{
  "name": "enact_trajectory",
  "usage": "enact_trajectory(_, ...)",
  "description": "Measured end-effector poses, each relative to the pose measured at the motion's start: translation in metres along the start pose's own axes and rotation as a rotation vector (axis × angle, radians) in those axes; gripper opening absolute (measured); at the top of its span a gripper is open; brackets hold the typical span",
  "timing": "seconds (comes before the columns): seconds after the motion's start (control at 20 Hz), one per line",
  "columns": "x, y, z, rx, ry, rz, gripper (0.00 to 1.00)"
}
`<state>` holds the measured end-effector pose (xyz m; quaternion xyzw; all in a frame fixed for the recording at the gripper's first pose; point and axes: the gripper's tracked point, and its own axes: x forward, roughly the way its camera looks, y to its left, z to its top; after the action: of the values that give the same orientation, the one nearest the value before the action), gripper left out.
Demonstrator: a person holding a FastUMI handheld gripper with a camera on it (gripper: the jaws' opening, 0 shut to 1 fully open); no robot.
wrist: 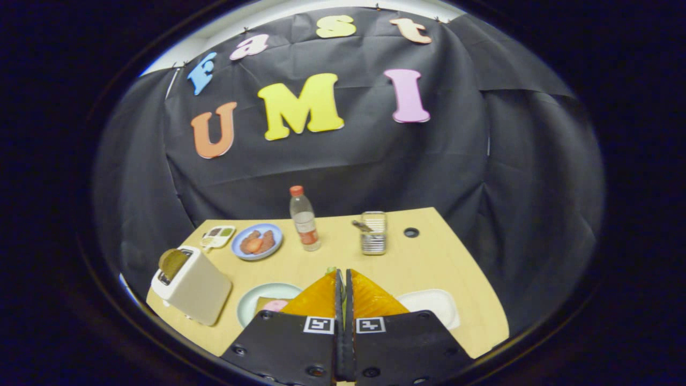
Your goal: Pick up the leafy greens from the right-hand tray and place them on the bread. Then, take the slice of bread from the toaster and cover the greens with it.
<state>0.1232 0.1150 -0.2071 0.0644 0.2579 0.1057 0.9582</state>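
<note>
My gripper (343, 272) hangs above the table's near side, its orange fingers (321, 297) pressed together. A small sliver of leafy greens (332, 269) peeks out at the fingertips; the rest is hidden between the fingers. Below and left of the fingers lies a pale green plate (252, 300) carrying a slice of bread (265, 303) with a pink slice (276, 305) on top. Just right of the fingers sits the white tray (434, 305), and its visible part looks bare. Further left stands the cream toaster (195, 287) with a browned bread slice (172, 261) sticking up from its slot.
Toward the back of the wooden table (343, 257) are a blue plate with reddish food (257, 241), a clear bottle with a red cap (304, 220), a metal holder with a utensil (373, 233), a small sauce dish (218, 236) and a cable hole (411, 232).
</note>
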Motion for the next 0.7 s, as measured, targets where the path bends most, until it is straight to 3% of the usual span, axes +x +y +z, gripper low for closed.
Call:
enact_trajectory(0.4,0.036,0.163,-0.034,0.029,0.062,0.168,0.0)
enact_trajectory(0.7,0.069,0.194,-0.066,0.137,0.144,0.221,0.0)
